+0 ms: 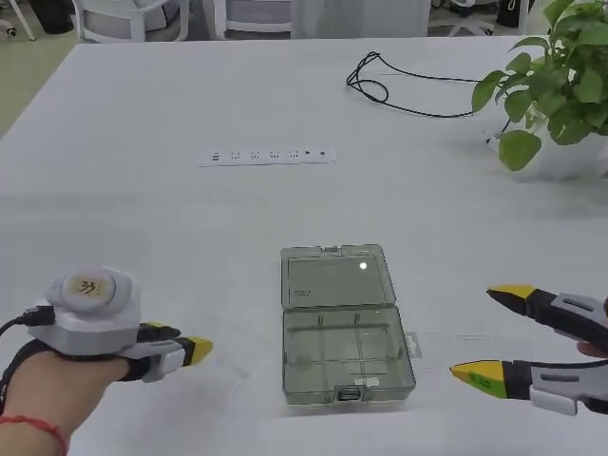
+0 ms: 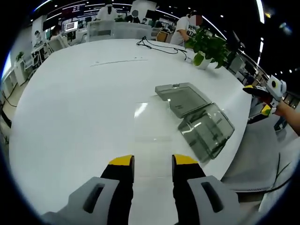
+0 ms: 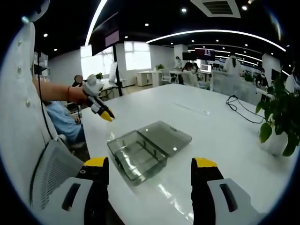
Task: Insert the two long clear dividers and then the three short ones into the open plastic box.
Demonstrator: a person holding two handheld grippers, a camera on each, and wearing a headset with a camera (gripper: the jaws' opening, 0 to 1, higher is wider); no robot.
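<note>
Plastic box (image 1: pixel 347 328) open on white table (image 1: pixel 142 209); left gripper (image 1: pixel 201 349) narrowly parted, right gripper (image 1: pixel 472 332) wide — both empty.

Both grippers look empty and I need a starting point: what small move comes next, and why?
Probably ease the left gripper forward to what looks like a clear divider lying ahead, beside the open box; both it and the right gripper are open and empty.

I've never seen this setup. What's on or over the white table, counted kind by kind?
Plastic box: 1
Power strip: 1
Black cable: 1
Potted plant: 1
Grippers: 2, the left gripper and the right gripper
Total: 6
Clear sheets beside the box: too faint to count.
</note>
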